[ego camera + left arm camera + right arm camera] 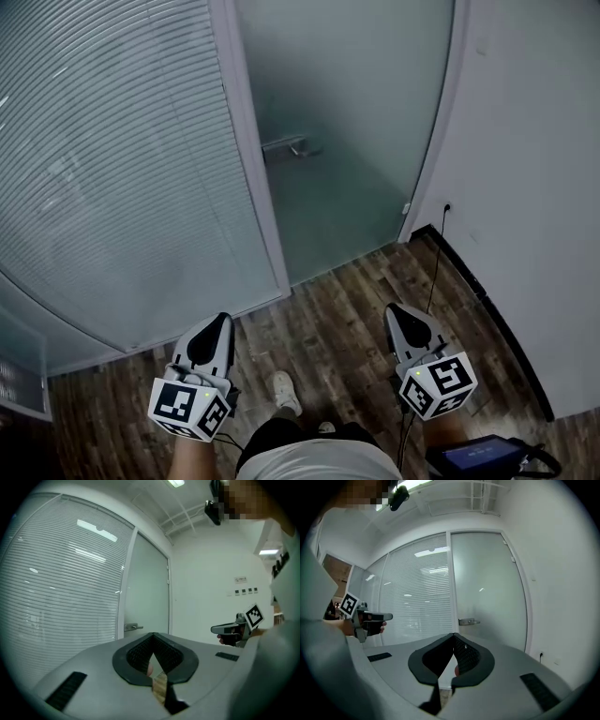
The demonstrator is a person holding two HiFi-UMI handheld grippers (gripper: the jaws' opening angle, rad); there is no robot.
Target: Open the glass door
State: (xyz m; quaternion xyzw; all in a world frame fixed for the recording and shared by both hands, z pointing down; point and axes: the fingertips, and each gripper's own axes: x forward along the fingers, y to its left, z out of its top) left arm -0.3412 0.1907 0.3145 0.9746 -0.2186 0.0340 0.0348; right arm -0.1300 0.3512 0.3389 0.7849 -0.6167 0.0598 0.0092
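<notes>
Facing blind-covered glass panel at left; frosted glass door just right of it, closed. Wood floor below. Left gripper and right gripper held low, well apart from door, tongs of both pressed together, nothing between. Lever handle at door's left edge, untouched.

Floor free up to shut glass door

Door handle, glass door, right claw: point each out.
door handle (284, 144), head view, middle of the lever.
glass door (356, 84), head view, bare frosted pane above the handle.
right claw (395, 309), head view, tip where its shut jaws meet.
</notes>
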